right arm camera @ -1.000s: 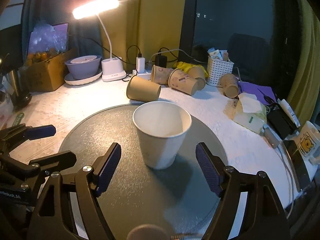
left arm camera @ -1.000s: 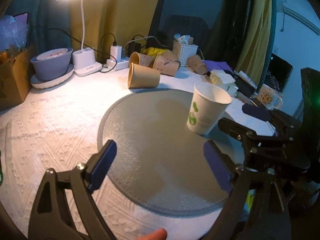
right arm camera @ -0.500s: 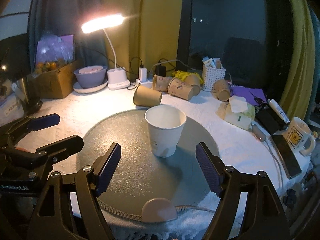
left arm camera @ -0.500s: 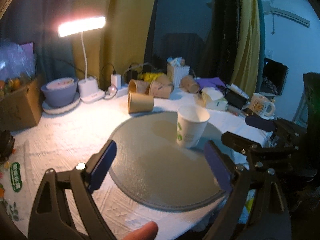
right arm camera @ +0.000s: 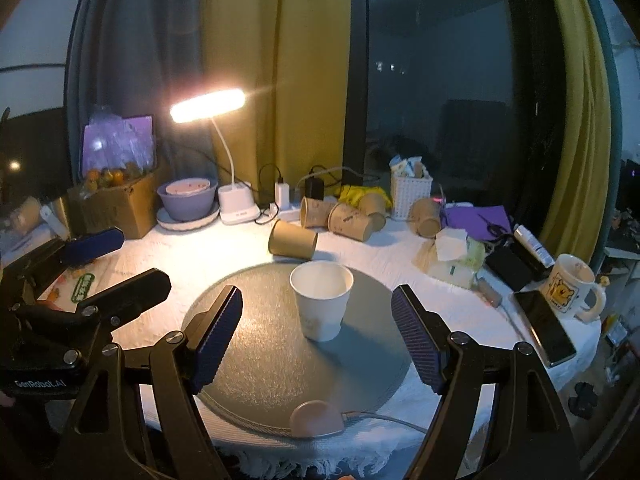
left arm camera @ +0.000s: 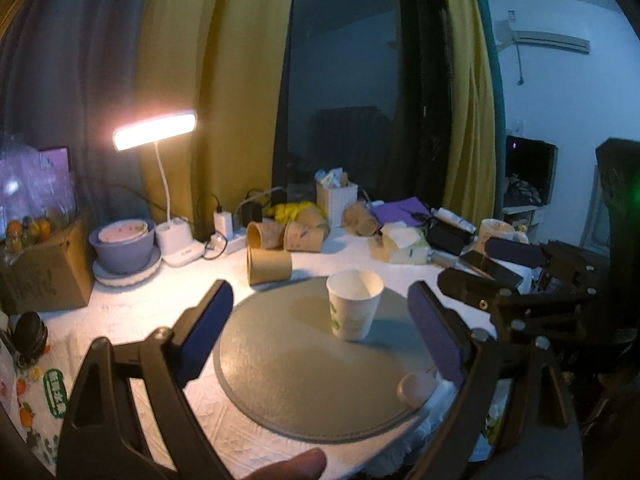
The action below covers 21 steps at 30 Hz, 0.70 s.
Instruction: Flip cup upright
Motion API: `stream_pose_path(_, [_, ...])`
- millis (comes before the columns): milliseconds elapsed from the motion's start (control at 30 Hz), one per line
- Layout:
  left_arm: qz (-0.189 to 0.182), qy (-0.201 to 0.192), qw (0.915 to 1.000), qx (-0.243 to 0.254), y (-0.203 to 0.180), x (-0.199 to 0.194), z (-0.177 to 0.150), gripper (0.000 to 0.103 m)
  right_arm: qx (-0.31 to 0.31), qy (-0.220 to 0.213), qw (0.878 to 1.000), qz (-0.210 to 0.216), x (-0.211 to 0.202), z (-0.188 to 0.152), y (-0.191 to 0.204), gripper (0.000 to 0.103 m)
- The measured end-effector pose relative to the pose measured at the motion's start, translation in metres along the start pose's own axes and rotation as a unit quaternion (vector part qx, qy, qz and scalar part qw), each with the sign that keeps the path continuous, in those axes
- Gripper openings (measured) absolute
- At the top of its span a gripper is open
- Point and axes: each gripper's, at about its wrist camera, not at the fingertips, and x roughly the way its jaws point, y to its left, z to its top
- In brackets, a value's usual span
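Note:
A white paper cup (left arm camera: 353,304) with a green print stands upright, mouth up, on the round grey mat (left arm camera: 288,376); it also shows in the right wrist view (right arm camera: 322,299) on the mat (right arm camera: 264,360). My left gripper (left arm camera: 320,330) is open and empty, held back above the table's near edge, well short of the cup. My right gripper (right arm camera: 318,336) is open and empty, also held back from the cup. Each gripper shows in the other's view: the right one (left arm camera: 500,264), the left one (right arm camera: 96,256).
Several brown paper cups lie on their sides behind the mat, the nearest (right arm camera: 293,240). A lit desk lamp (right arm camera: 208,105), a purple bowl (right arm camera: 185,199), a cardboard box (right arm camera: 114,204), a white basket (right arm camera: 411,192), a mug (right arm camera: 570,286) and a phone (right arm camera: 545,327) ring the table. A small pink disc with a cable (right arm camera: 317,418) lies at the mat's near edge.
Both grippers have pulled back and up from the cup, which now looks smaller and farther. The cup stands unmoved on the mat. Both jaws stay open.

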Motion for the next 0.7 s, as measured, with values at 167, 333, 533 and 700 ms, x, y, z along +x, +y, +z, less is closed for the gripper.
stream_pose_path(167, [0.0,-0.021,0.9997,0.013,-0.008,-0.011,0.008,0.09,0.003,-0.013,1.0,0.001,-0.012,0.005,-0.003,0.08])
stream_pose_path(333, [-0.005,-0.043,0.9988,0.02,-0.012,-0.021,0.015,0.09,0.001,-0.028,1.0,-0.005,-0.025,0.01,-0.002,0.08])
stream_pose_path(533, [-0.013,-0.055,0.9983,0.016,-0.012,-0.027,0.018,0.09,0.0,-0.04,0.999,-0.006,-0.035,0.013,-0.003,0.08])
stream_pose_path(700, [-0.016,-0.061,0.998,0.002,-0.008,-0.03,0.02,0.09,0.001,-0.041,0.999,-0.006,-0.036,0.013,-0.002,0.08])
